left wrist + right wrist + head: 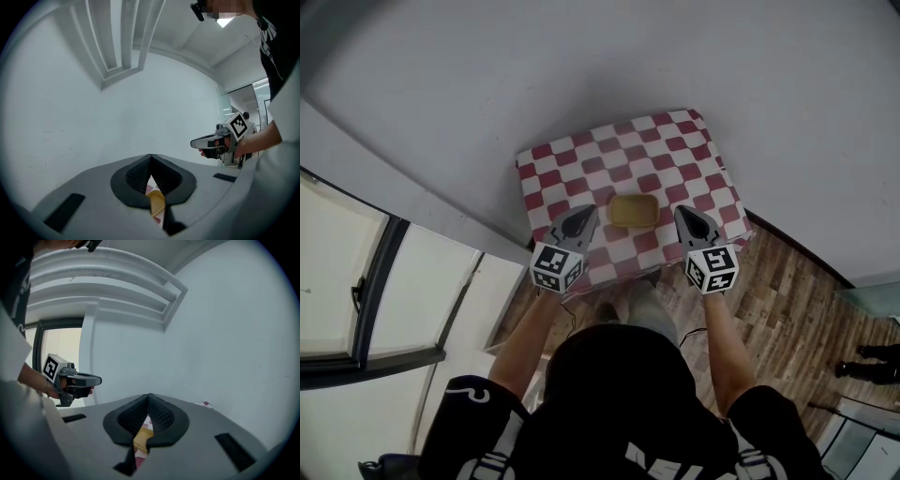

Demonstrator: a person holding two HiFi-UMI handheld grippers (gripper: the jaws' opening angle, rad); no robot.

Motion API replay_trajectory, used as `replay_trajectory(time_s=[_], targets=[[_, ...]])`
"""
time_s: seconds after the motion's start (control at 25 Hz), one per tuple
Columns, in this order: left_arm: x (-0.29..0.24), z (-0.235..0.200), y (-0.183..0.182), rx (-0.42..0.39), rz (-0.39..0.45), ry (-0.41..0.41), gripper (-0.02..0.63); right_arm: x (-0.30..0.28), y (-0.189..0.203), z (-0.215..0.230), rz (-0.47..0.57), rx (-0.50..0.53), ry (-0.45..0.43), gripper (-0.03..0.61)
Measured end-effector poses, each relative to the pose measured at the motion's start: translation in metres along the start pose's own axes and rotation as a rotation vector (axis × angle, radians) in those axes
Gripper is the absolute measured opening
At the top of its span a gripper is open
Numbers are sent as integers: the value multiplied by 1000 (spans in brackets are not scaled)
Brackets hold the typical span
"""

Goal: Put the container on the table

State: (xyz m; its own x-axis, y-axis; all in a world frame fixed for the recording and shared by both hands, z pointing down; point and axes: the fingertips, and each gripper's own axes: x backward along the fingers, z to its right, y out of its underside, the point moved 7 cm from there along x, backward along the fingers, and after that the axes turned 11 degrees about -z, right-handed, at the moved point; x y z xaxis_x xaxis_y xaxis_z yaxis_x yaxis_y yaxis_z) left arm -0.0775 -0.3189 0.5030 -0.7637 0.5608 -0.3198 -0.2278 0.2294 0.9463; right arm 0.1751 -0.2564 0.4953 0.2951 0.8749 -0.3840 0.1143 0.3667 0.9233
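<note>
A flat yellow container (633, 210) lies on the small table with a red-and-white checked cloth (581, 164), near its front edge. My left gripper (592, 213) hovers just left of the container and my right gripper (679, 213) just right of it; both are shut and hold nothing. In the left gripper view the shut left gripper (151, 158) shows a sliver of the container (157, 201) below its tips, with the right gripper (194, 143) across from it. In the right gripper view, the right gripper (149, 397) hides all but a bit of the container (142, 437); the left gripper (97, 379) is at left.
The table stands against a plain grey wall (675, 56). A dark-framed window (366, 281) is at the left. Wooden floor (787, 309) runs to the right, where another person's feet (872, 361) stand.
</note>
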Motion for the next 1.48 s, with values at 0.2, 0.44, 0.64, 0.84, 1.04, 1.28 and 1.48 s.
replay_trajectory(time_s=[0.2,0.44,0.64,0.84,1.04,1.28,1.48], targets=[[0,1,1,3,0,-4,25,1,2,2,-2,-19,-7,14],[0,0,1,7,-4,-6,25,0,1,3,-9,-16,-14,14],[-2,0,2,7,-7,-6,25,-1,-1,3,-11,-14,-17,14],[-5,1,3,8,-14,-4,25,-2,1,4,-15,-17,-18,14],[-6,0,2,8,-11,0,25,-4,1,4,-15,-22,-19,14],[-8,-3,6,11,-17,1,25,-7,3,4,-11,-33,-20,14],[-9,-4,6,13,-21,1,25,-8,2,5,-17,-32,-20,14]])
